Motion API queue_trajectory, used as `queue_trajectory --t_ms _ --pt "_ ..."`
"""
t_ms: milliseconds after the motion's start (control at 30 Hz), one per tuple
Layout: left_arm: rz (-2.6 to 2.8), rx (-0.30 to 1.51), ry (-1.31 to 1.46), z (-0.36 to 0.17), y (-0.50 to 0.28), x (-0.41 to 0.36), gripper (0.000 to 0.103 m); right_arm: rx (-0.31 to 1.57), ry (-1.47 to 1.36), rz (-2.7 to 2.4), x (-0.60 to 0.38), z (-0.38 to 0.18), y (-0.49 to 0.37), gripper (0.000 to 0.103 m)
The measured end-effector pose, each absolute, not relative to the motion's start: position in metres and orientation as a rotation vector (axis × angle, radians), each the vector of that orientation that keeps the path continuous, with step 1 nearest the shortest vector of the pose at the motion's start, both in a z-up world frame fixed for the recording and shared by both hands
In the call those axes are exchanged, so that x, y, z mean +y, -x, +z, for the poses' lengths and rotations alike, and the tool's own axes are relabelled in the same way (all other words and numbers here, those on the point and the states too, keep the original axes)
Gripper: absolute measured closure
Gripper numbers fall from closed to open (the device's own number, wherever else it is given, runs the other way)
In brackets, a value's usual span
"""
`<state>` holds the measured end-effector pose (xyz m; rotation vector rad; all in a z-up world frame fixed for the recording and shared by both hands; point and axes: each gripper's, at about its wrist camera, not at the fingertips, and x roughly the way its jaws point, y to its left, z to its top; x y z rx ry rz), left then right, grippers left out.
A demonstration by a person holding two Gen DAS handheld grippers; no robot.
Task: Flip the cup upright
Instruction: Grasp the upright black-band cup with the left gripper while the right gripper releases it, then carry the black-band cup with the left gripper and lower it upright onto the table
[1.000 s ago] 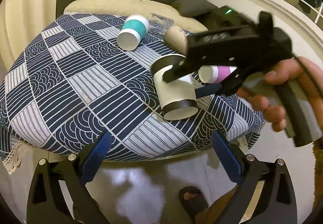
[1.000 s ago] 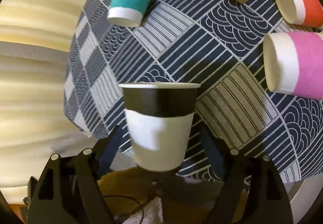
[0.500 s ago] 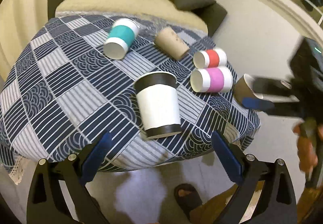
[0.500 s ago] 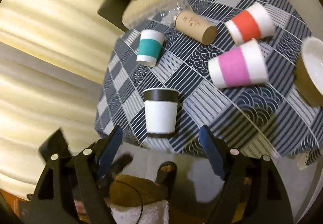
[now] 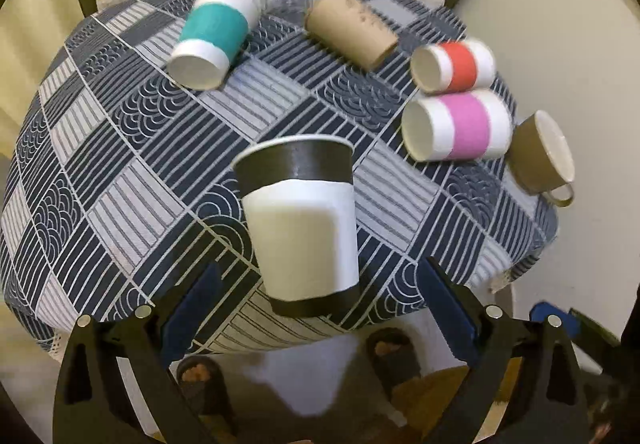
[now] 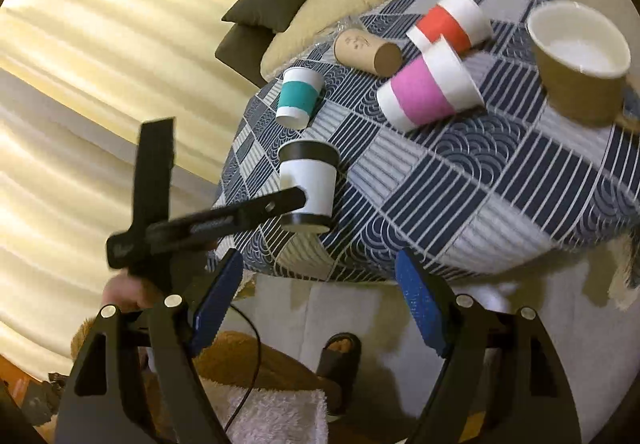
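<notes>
The plain brown paper cup (image 5: 350,28) carries a small dark printed mark on its side, too blurred to read; no other cup shows writing. The landmark is the white paper cup with black bands at rim and base (image 5: 302,222), which stands upright, mouth up, near the front edge of the table. The table is covered by a woven navy-and-white patchwork cloth (image 5: 120,172) of stripe and wave-arc squares.

Behind this cup to the left lies a white paper cup with a teal sleeve (image 5: 210,36) on its side. The brown cup lies behind it to the right, also on its side. Further right lie a white cup with a red sleeve (image 5: 454,66) and, just in front of that one, a white cup with a pink sleeve (image 5: 458,130). A brown glossy mug with a white inside and a loop handle (image 5: 542,154) sits at the right edge of the cloth.

The left gripper (image 5: 320,308) has its blue-padded fingers (image 5: 190,304) spread wide, one on each side of the black-banded cup without touching it. The right gripper (image 6: 320,300) is likewise spread wide and holds nothing, off the table edge in front of the cup.
</notes>
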<state>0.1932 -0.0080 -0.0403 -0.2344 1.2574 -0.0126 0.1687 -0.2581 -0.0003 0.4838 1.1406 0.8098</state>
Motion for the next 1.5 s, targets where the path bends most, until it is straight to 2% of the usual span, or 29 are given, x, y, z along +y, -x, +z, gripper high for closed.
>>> queue_trajectory --t_ms 167,267,367,567,700,1000,1167,1500 --pt "0.025 1.293 0.246 -0.049 -0.207 -0.008 0.008 1.166 -0.506 0.818 -0.258 -0.022 -0.164 0.025" --pt "0.057 1.311 0.246 -0.054 -0.215 -0.007 0.014 1.178 -0.516 0.821 -0.257 -0.031 -0.163 0.025" --pt "0.084 1.331 0.258 -0.058 -0.224 -0.003 0.015 1.177 -0.513 0.822 -0.256 -0.034 -0.163 0.025" --pt "0.11 1.378 0.243 -0.065 -0.236 0.002 0.031 1.178 -0.526 0.841 -0.256 -0.039 -0.165 0.025" --pt "0.113 1.385 0.246 -0.065 -0.237 0.005 0.038 1.182 -0.546 0.846 -0.258 -0.041 -0.166 0.025" --pt "0.094 1.366 0.244 -0.058 -0.234 0.001 0.039 1.167 -0.48 0.828 -0.252 -0.039 -0.161 0.025" --pt "0.06 1.289 0.257 -0.038 -0.219 -0.004 0.039 1.144 -0.435 0.814 -0.249 -0.036 -0.156 0.025" --pt "0.039 1.007 0.193 0.007 -0.176 -0.018 0.039 1.094 -0.394 0.805 -0.249 -0.027 -0.151 0.025"
